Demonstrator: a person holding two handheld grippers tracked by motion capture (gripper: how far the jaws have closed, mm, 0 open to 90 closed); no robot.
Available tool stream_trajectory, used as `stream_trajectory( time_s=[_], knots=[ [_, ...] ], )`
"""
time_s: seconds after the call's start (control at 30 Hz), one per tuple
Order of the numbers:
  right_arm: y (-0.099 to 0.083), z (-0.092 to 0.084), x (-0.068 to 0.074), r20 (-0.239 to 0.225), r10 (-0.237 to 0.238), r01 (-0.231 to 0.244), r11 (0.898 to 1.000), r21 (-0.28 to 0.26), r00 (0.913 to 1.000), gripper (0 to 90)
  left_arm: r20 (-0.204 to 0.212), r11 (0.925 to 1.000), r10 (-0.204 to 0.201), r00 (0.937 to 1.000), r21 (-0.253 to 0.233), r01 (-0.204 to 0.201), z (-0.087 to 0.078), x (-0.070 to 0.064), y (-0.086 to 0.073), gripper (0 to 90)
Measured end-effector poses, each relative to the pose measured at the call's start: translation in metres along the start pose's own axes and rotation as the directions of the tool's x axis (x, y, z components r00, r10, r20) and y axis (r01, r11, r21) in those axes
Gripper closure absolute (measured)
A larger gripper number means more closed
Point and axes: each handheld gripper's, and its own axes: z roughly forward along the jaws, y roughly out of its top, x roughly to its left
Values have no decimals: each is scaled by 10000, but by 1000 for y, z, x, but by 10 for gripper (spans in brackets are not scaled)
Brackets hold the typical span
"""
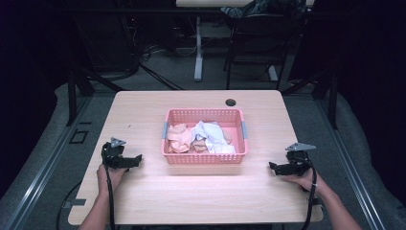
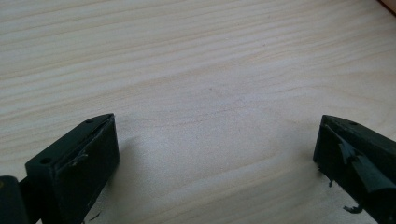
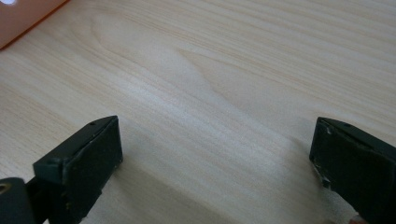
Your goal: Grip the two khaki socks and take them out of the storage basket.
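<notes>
Basket (image 1: pixel 205 155), pink perforated plastic, sits mid-frame in the high view on the pale wood tabletop (image 1: pixel 143 191), holding crumpled peach and white cloths (image 1: pixel 201 138). Left claw (image 1: pixel 134 160) lies lower left, right claw (image 1: pixel 275 167) lower right, each well apart from it. Both gripper views show close wood grain between widely parted, released black jaws with scuffed pads.

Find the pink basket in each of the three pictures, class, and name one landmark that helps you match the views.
High view: pink basket at table centre, holding cloths.
Left gripper view: a sliver of it at the top right corner.
Right gripper view: its wall at the top left corner.
Shared landmark: the pale wooden table.
</notes>
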Motion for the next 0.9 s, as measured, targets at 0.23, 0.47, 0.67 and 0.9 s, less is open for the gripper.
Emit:
stream_trajectory(
  time_s=[0.23,0.47,0.67,0.9],
  knots=[
    [0,0,0,1,8,-8,10000,-36,10000,17,-6,10000,4,10000,47,-4,-1,0,0,0],
    [0,1,1,-38,23,-24,10000,-56,10000,17,-2,10000,4,10000,75,-4,-1,0,0,0],
    [0,0,1,-73,24,-25,10000,-71,10000,17,22,9993,34,10000,365,-34,0,1,4,0],
    [0,0,1,-94,16,-16,10000,-58,10000,17,366,9959,45,9993,897,-78,-6,2,10,12]
  ],
)
